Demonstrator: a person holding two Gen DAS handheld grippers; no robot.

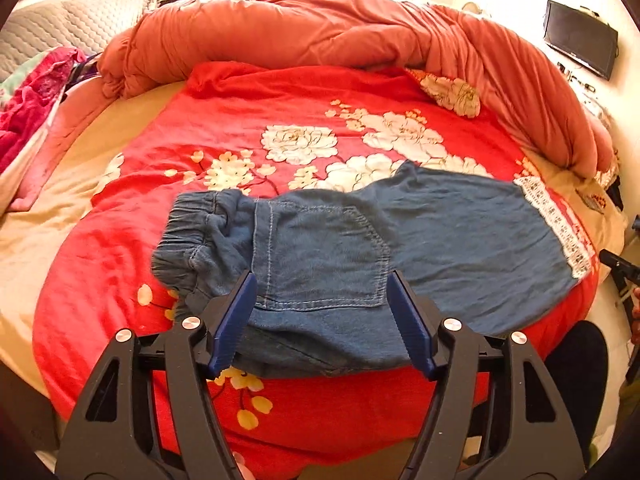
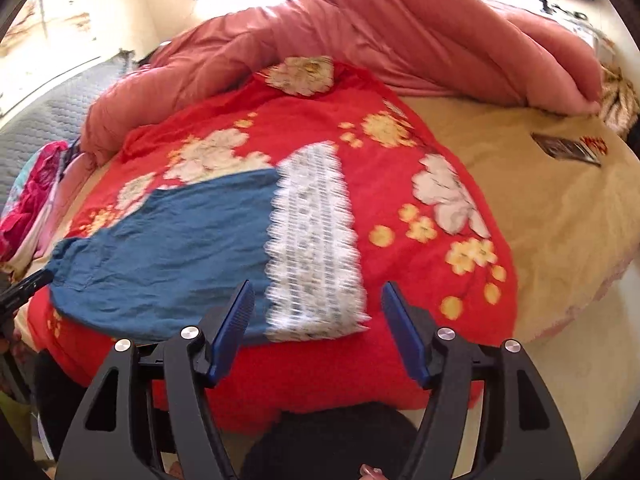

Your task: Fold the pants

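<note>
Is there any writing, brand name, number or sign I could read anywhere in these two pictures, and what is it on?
No text can be read in either view.
The denim pants and their white lace hem show no label.
A dark flat packet on the beige sheet has red and white print, too blurred to read.
The wall screen is dark and shows no words.
</note>
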